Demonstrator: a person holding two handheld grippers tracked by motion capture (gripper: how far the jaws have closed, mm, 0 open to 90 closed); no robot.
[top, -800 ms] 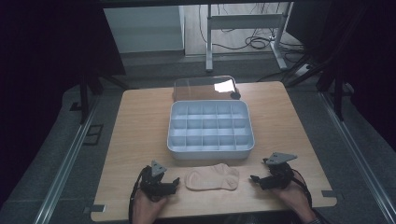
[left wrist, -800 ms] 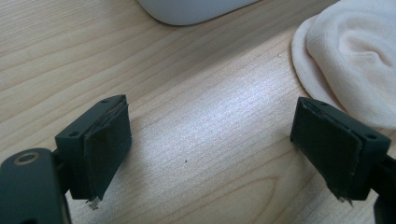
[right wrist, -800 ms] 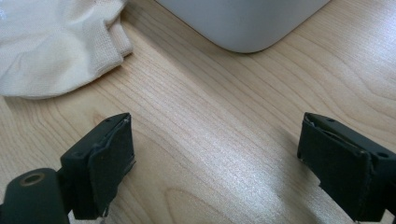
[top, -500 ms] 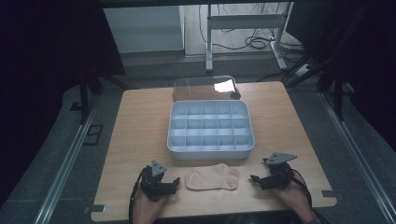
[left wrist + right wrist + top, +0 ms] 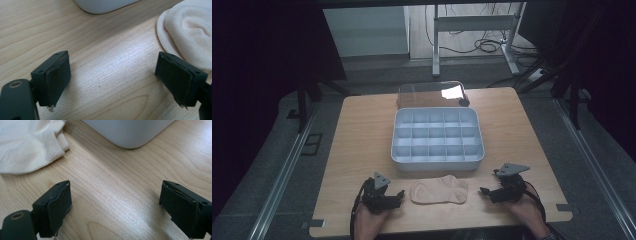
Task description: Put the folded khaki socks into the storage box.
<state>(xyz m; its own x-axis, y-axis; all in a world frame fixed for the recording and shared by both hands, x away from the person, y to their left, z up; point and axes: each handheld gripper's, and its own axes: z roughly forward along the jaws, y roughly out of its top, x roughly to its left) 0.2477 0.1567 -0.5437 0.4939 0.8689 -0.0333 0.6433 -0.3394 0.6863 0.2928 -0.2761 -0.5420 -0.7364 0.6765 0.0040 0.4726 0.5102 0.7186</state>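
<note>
nothing is seen to have shifted since the earlier frames. the table (image 5: pixel 362 130) bears the compartment tray (image 5: pixel 437 139) (centre); near it the sock (image 5: pixel 439 190) lies flat, flanked untouched by the left gripper (image 5: pixel 398 194) and right gripper (image 5: pixel 484 191), both spread wide.

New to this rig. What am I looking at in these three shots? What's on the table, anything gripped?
No robot arm here: a person holds a handheld two-finger gripper in each hand. The high view looks down on the wooden table from above the person's side; the left gripper sits at lower left, the right gripper at lower right. The other two shots come from cameras riding on each gripper, looking along its own black fingers.

On the table: a beige sock lying flat between the grippers, a white compartment tray with its cells apparently empty, and behind it a clear lid.

Nothing is gripped. Both grippers stand open, with bare wood between the fingers; the sock lies just off to the side in each gripper view.
</note>
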